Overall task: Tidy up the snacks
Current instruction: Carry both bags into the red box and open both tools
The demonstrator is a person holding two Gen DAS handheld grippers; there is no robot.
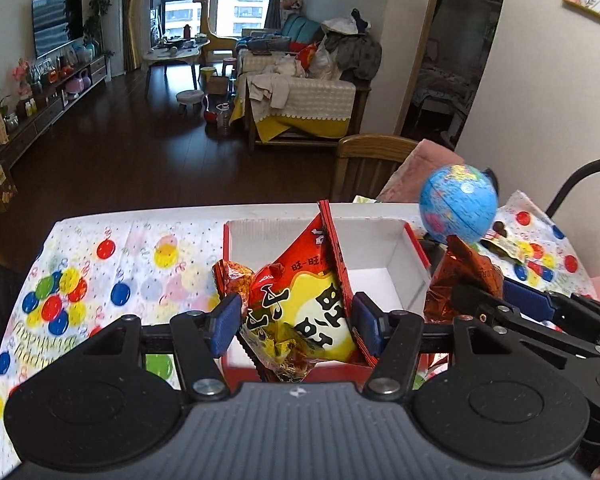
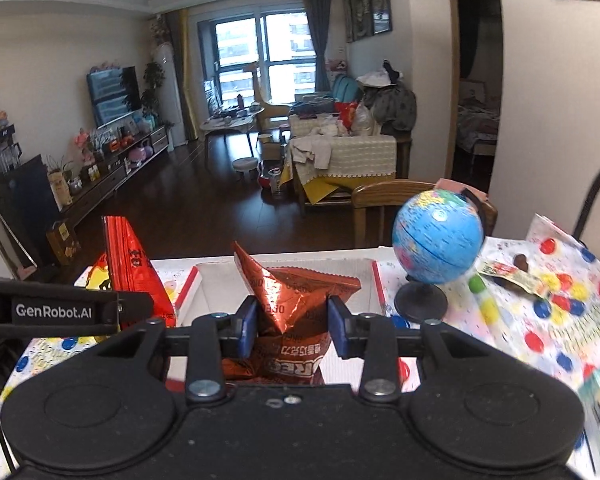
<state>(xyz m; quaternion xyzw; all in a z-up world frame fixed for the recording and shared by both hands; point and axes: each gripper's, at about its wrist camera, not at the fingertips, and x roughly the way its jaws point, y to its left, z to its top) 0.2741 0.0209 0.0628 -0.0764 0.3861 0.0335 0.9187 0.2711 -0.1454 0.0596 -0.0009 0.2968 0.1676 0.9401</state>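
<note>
My left gripper is shut on a red-and-yellow snack bag, which hangs crumpled over the near left part of a red box with a white inside. My right gripper is shut on a copper-coloured Oreo bag, held above the same box. In the left wrist view the right gripper and its Oreo bag are just right of the box. In the right wrist view the red bag stands up at the left.
A small blue globe on a black stand sits right of the box. A candy wrapper lies beyond it on the balloon-print tablecloth. A wooden chair stands behind the table's far edge.
</note>
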